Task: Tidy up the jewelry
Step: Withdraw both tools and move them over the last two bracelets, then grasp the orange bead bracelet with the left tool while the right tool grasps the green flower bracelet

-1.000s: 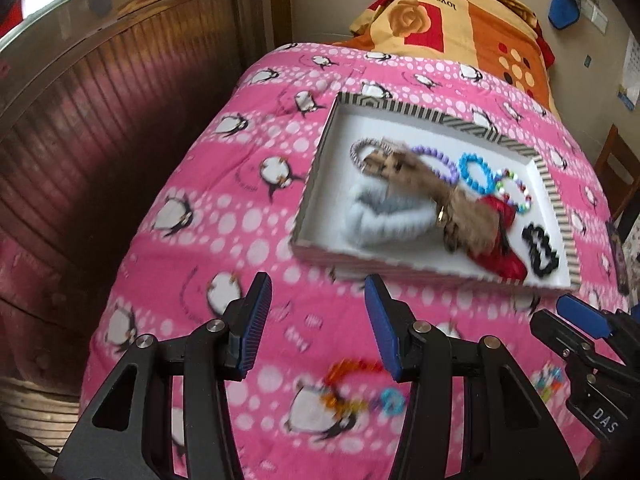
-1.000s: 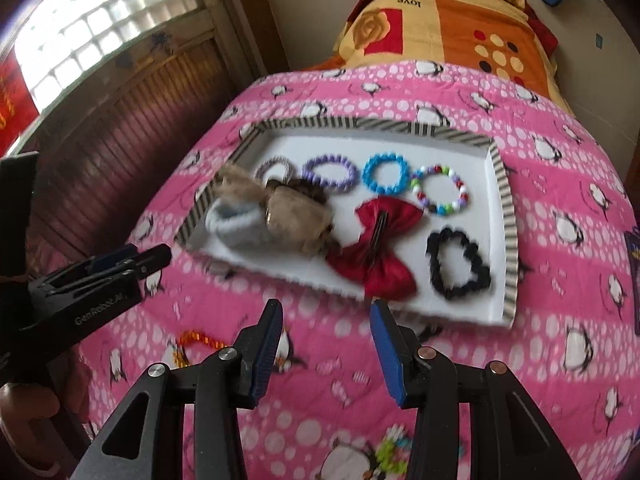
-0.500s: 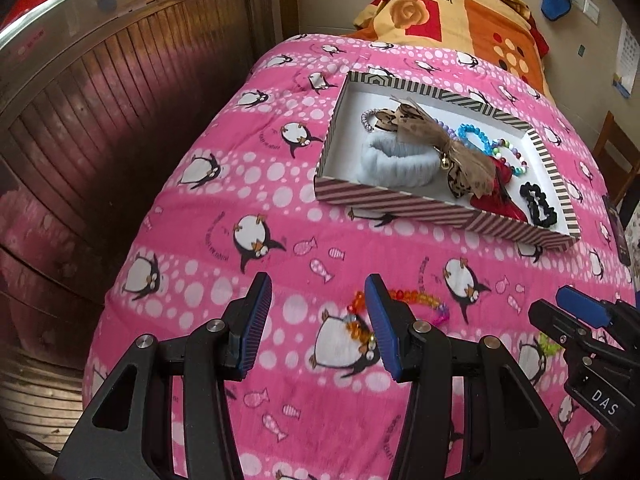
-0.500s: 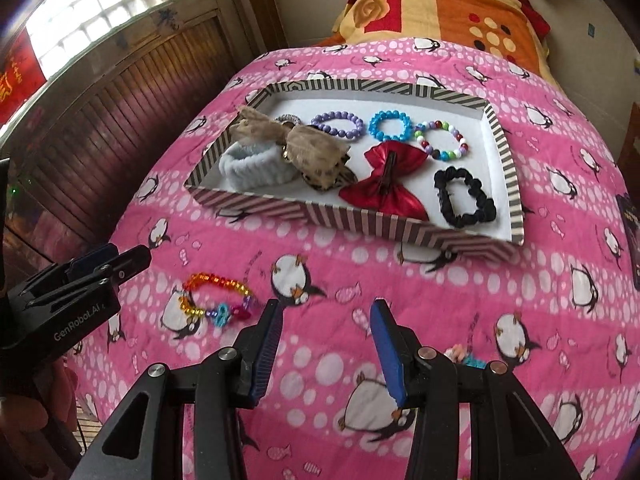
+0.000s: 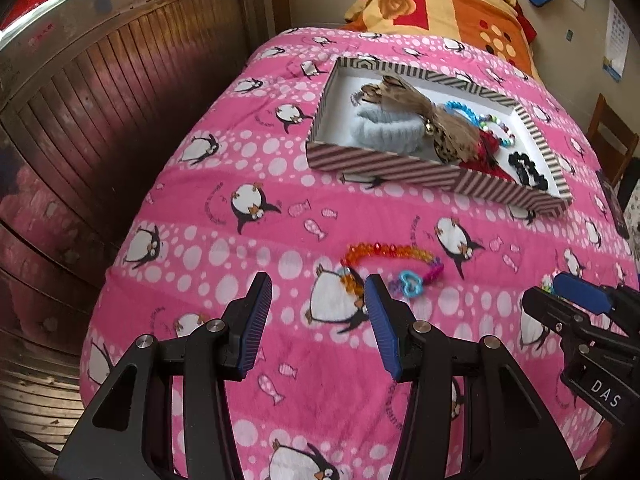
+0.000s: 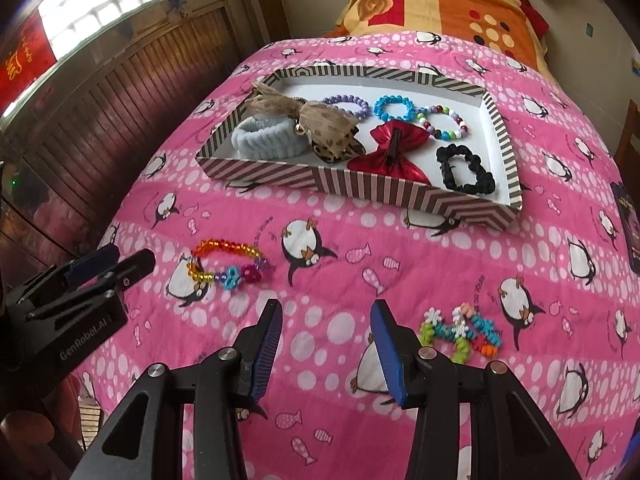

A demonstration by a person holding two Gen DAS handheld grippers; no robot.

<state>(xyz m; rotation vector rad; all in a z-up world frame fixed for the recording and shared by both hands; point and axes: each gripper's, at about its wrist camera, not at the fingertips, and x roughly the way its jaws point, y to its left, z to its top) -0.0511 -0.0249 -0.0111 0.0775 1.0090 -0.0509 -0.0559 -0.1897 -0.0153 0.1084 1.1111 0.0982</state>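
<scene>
My left tool [image 5: 318, 294] open, empty; rainbow bead bracelet [image 5: 390, 262] just ahead-right, lying crosswise. Right tool [image 6: 325, 322] open, farther off.

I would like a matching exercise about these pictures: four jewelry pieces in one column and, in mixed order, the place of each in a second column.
Things:
1. black ruffled scrunchie
2. pale blue fluffy band
3. orange and rainbow crystal bead bracelet
4. green and blue snowflake bead bracelet

Places:
A. on the blanket, near the left gripper
B. left end of the striped box
C. on the blanket, beside the right gripper
D. right end of the striped box

Pairs: 1-D, 2-B, 3-A, 4-C
</scene>
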